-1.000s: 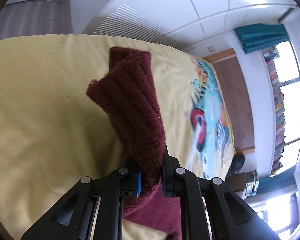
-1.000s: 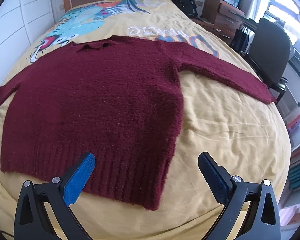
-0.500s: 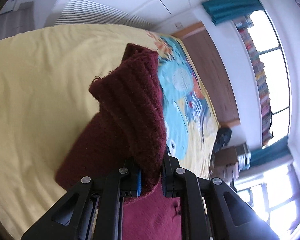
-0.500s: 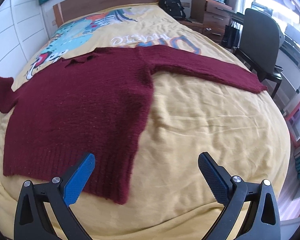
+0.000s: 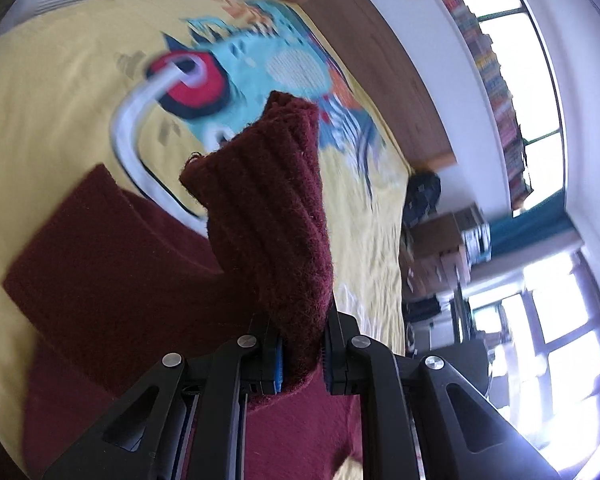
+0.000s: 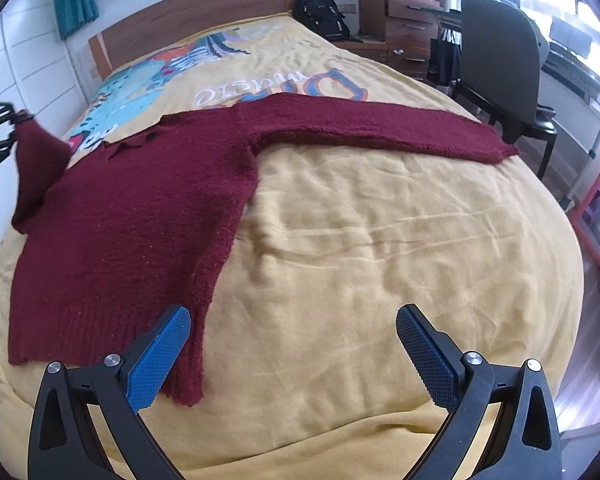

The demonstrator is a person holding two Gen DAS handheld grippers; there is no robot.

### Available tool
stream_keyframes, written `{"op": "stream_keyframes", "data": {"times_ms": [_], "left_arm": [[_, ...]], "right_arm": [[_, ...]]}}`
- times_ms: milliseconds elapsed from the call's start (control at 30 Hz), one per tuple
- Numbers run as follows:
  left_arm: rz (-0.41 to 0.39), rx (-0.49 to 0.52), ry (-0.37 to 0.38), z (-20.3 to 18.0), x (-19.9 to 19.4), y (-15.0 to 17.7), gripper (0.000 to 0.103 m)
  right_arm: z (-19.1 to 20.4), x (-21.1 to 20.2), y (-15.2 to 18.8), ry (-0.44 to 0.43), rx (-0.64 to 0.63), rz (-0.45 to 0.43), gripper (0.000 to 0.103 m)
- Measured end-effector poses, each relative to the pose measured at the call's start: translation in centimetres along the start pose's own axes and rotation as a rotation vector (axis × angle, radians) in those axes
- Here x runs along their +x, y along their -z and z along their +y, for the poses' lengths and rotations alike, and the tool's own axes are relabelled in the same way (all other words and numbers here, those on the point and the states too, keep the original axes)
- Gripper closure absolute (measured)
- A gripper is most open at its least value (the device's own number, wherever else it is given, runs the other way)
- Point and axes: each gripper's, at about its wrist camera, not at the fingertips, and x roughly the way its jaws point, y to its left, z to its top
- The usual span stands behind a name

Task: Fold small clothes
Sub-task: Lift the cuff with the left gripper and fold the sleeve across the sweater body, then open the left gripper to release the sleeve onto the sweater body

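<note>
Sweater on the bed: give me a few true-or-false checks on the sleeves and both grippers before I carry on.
1. The left gripper is clamped on a sleeve cuff. True.
2. The right gripper holds the hem. False: it is open and holds nothing.
3. The other sleeve lies flat on the bed. True.
4. The sweater is already folded in half. False: its body lies spread out.

Right tongs (image 6: 292,344) wide apart over bare yellow bed (image 6: 380,248), open room ahead to the far sleeve (image 6: 380,128). Sweater (image 6: 140,216) hem edge just left of the left pad. Chair (image 6: 500,60) and drawers (image 6: 400,16) crowd the bed's right side; headboard (image 6: 196,8) closes the far end. Left tongs (image 5: 302,354) view blocked by the clamped cuff (image 5: 268,216).
</note>
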Motion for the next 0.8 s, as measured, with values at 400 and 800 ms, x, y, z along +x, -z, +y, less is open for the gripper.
{"op": "stream_keyframes", "data": {"times_ms": [400,800], "left_arm": [[0.224,0.159,-0.119,-4.3,10.2,10.8,0.092],[0.38,0.217,-0.204,-3.5,14.6,19.2,0.091]], "right_arm": [[-3.6,0.4,0.6,0.01,0.061,-0.001,0.0],[-3.2,0.5,1.0,-0.007,0.055,0.0,0.0]]}}
